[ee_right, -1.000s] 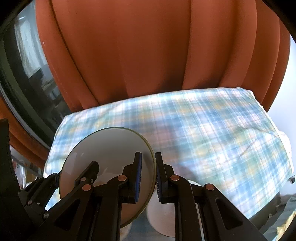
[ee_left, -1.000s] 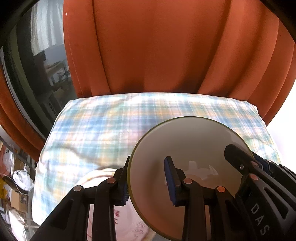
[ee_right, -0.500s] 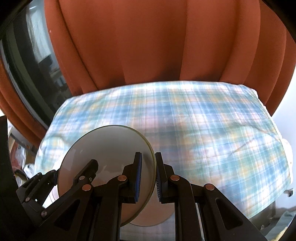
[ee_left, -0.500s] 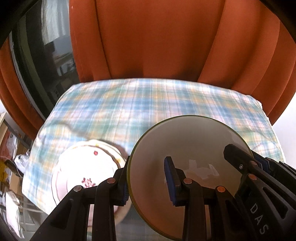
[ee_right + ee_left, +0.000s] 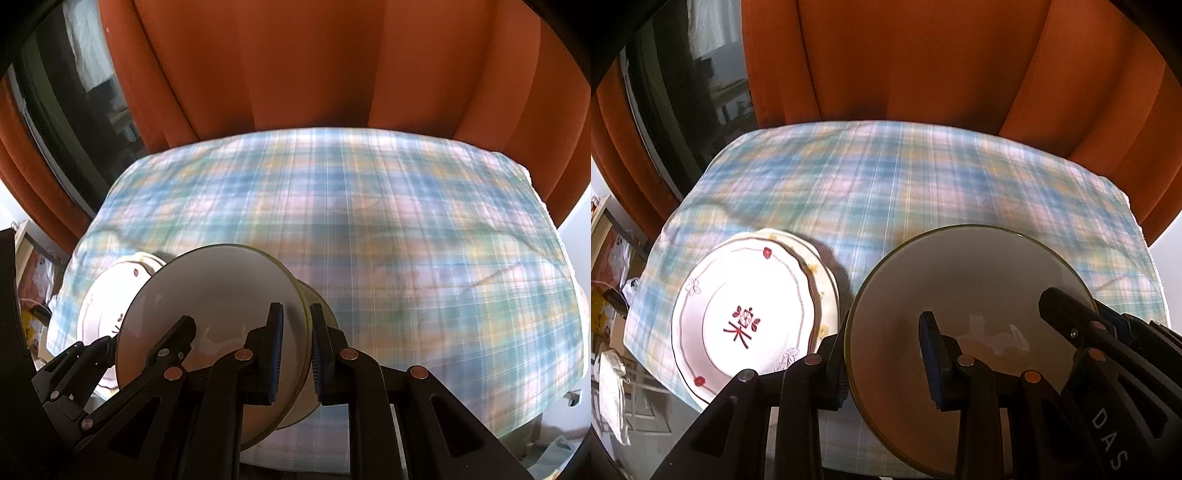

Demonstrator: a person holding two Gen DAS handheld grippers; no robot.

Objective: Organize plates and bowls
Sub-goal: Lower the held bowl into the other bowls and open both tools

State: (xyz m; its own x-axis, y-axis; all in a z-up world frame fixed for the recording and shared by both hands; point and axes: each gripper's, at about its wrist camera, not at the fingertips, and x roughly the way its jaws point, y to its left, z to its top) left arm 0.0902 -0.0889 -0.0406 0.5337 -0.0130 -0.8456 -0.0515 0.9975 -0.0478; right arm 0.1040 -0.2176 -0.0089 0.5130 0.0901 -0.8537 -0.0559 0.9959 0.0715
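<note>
We hold one pale, green-rimmed ceramic bowl (image 5: 967, 295) between both tools, lifted above the blue-and-yellow plaid tablecloth (image 5: 905, 177). Our left gripper (image 5: 886, 358) pinches the bowl's left wall: its jaws stand narrow, one pad outside the rim and the other inside the hollow. Our right gripper (image 5: 295, 350) does the same on the opposite wall, jaws narrow, with the rim caught between the blue pads. So the bowl sits squarely between the two tools, its mouth tilted toward us, neither hand nearer than the other.

What the next move turns on is the stack of white scalloped plates with red flower motifs (image 5: 746, 317). It lies on the cloth to the left of the bowl, just beside and below the left gripper's outer finger. In the right wrist view the bowl's left edge already overlaps the stack (image 5: 107, 291), though we judge that it hangs above and does not touch. If the bowl belongs on that stack, we must carry it leftward and level it before setting it down, and the left hand leads.

By our count: one bowl, and at least two plates, since a stained cream rim shows under the top plate. Whether more lie beneath, we cannot tell. Behind the table hang orange curtains (image 5: 295, 74).
</note>
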